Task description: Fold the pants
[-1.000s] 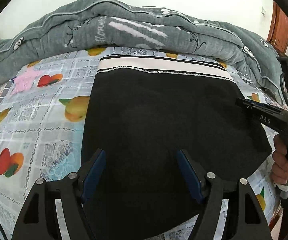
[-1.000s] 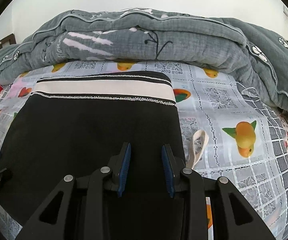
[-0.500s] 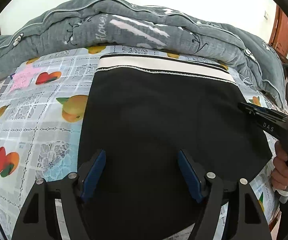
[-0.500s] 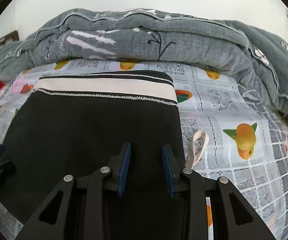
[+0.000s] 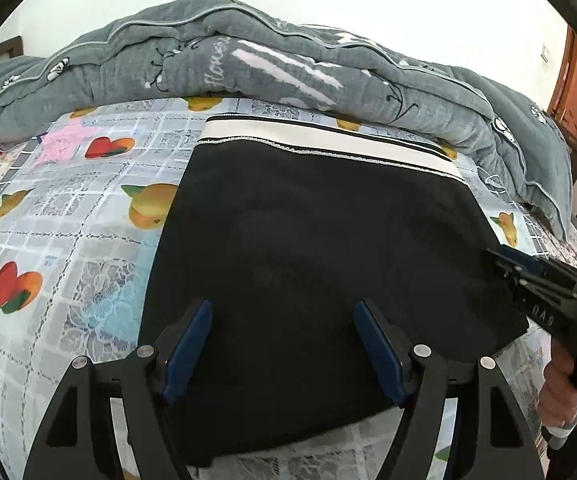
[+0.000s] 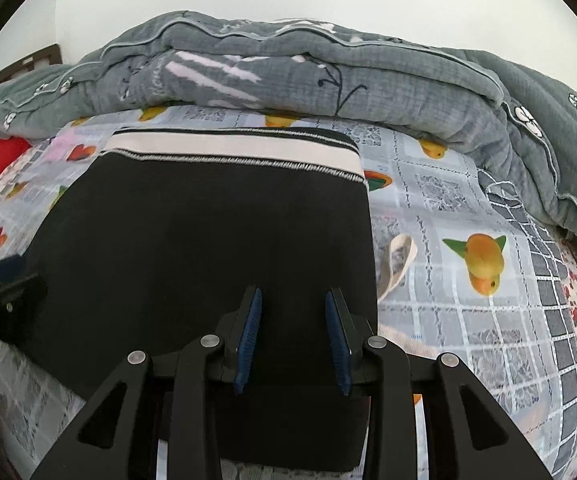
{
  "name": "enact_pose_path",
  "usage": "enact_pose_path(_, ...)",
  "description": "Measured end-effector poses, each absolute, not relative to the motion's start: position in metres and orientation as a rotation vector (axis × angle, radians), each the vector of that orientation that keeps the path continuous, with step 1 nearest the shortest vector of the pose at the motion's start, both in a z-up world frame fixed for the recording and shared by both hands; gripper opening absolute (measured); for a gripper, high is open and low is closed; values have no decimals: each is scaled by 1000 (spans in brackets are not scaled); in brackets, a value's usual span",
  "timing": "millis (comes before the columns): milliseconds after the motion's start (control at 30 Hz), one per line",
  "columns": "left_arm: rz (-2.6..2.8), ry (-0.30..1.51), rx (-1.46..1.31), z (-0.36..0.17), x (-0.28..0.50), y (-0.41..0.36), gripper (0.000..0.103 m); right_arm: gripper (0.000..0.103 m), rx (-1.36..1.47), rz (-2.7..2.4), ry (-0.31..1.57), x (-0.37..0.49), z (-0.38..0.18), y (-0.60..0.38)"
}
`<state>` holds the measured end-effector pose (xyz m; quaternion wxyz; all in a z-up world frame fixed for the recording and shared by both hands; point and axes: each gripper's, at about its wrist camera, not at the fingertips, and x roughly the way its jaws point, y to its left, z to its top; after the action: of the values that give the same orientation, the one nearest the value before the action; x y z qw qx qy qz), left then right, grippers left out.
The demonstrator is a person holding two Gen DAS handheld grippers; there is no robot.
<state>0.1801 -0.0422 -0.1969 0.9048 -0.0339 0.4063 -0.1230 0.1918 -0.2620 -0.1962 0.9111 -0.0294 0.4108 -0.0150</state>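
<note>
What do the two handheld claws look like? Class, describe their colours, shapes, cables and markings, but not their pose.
Both the left claw and the right claw have matte black frames with triangular cut-outs, silver round pivot bolts and flat blue ribbed pads on the fingers. In the left wrist view, the right claw's side shows pale lettering, a black cable running beside it, and the bare hand gripping its handle.

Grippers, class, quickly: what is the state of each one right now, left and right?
Left gripper: jaws wide open over the black pants, holding nothing.
Right gripper: jaws open, narrower gap, over the pants, holding nothing.
</note>
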Motion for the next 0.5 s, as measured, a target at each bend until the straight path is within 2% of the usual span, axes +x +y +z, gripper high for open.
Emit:
enact_pose_path(233, -201, 817, 10, -202, 163, -47, 73, 40, -27, 8, 835, 175, -201, -273)
enact_pose_path(500, -163, 826, 2, -200, 143, -37, 72, 41, -38, -5, 828, 161, -201, -277)
